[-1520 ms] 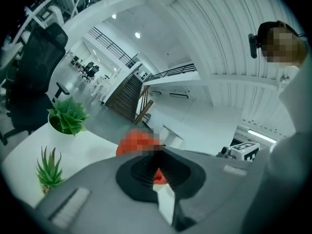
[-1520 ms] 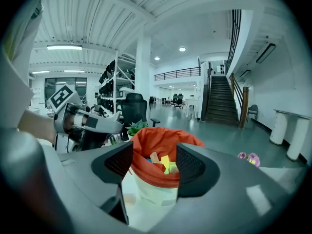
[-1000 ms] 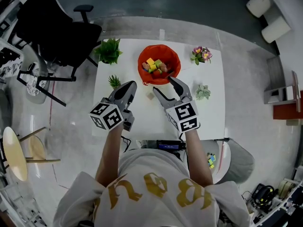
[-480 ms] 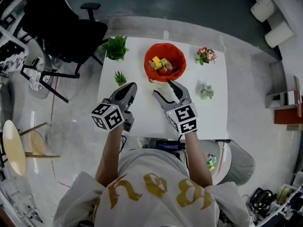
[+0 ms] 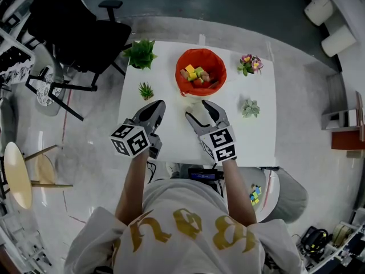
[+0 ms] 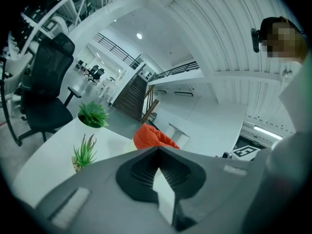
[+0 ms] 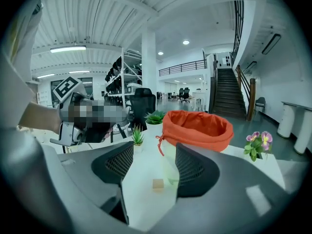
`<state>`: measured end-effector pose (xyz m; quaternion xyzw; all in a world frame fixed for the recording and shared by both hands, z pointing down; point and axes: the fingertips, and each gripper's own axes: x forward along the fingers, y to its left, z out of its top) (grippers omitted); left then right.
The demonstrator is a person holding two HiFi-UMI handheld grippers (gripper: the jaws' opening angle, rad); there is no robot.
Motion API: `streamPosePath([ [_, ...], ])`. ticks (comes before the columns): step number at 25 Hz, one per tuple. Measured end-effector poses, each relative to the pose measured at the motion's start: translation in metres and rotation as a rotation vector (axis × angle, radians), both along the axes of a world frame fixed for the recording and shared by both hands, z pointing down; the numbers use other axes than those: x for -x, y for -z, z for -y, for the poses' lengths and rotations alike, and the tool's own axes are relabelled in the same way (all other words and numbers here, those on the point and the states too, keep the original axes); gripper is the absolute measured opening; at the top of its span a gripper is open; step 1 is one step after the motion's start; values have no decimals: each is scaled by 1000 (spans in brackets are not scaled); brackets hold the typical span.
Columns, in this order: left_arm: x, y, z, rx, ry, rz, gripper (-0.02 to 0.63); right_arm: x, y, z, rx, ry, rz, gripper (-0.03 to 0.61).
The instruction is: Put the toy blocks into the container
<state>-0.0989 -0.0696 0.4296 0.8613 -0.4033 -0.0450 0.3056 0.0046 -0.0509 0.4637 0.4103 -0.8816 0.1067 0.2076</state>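
Most of the toy blocks [image 5: 197, 75] lie already in a mixed heap inside the orange container [image 5: 180, 83], a soft bag that stands at the far middle of the white table [image 5: 251, 141]. One small tan block [image 7: 157, 184] lies alone on the table, a little in front of the bag. The right gripper [image 5: 199, 110] is held low over this place with its jaws apart and nothing between them but this block on the table below, so I judge it is lined up to pick the block. The left gripper [image 5: 158, 105] waits at the side with its jaws closed together on nothing, probably because it has no work now. The head view shows the whole layout: the blocks in the bag, the leafy plant [image 5: 141, 53], the small spiky plant [image 5: 146, 90], the flowers [image 5: 250, 64] and the succulent [image 5: 249, 108] around it. However, it hardly shows the single block. The right gripper view shows this block clearly, but not the inside of the bag.
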Motion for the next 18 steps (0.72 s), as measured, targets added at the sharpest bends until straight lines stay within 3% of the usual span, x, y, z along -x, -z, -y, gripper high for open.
streamPosePath([
  [18, -1, -55, -5, 112, 10, 58, 0, 1, -62, -5, 135, 43, -39, 287],
])
